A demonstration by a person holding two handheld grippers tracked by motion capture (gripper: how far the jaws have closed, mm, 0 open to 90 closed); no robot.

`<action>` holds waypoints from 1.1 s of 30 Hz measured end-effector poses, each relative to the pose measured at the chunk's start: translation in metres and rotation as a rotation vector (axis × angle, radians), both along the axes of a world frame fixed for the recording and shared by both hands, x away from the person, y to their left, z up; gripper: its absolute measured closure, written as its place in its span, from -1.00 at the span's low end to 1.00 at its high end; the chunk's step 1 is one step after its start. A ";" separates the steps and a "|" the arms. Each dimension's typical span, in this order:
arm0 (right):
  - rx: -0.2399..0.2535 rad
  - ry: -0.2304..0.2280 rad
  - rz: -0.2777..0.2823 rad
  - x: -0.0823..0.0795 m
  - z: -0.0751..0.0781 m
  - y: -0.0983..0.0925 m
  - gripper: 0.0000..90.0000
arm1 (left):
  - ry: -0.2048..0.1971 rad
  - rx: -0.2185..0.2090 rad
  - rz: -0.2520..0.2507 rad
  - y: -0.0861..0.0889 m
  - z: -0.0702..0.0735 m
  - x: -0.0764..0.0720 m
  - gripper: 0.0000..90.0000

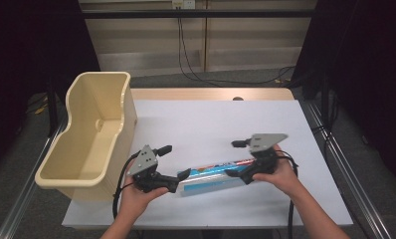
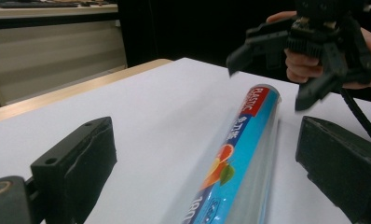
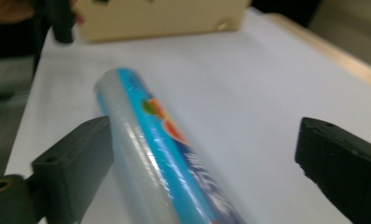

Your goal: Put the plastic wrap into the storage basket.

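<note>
White table [image 1: 226, 119], item we log: roll of plastic wrap [image 1: 213, 174] lying between our spread left gripper [image 1: 178, 162] and spread right gripper [image 1: 234, 158], unpinched.

From my right gripper view the plastic wrap roll [image 3: 160, 144] is smeared with blur and I can't read its print; its near end is cut off at the bottom edge, as in the left gripper view.

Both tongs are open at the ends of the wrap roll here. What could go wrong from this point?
1. The plastic wrap roll lies free on the table; being round, it could roll when nudged.
2. In the right gripper view it sits close beside one jaw of the right tongs, so closing might pinch off-centre and skew it.
</note>
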State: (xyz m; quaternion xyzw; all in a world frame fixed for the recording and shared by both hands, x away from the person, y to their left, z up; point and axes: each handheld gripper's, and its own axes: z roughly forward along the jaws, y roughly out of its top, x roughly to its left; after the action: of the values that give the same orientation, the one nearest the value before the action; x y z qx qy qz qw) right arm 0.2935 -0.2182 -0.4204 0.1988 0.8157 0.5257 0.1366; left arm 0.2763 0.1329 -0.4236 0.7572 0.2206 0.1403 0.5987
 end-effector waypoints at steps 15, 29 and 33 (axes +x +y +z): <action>0.255 -0.127 -0.380 -0.055 -0.009 -0.080 -1.00 | 0.056 0.057 -0.111 -0.040 -0.001 0.014 -0.90; 0.306 -0.145 -0.420 -0.065 -0.017 -0.092 -1.00 | 0.116 0.113 -0.173 -0.073 0.000 0.028 -0.91; 0.294 -0.145 -0.412 -0.065 -0.018 -0.091 -1.00 | 0.182 0.215 -0.219 -0.089 0.000 0.036 -1.00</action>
State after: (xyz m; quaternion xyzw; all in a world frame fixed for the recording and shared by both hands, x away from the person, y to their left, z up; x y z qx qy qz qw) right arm 0.2289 -0.3090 -0.4387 0.3403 0.6608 0.6126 0.2688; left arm 0.3125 0.0442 -0.4235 0.8460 0.1735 0.0280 0.5034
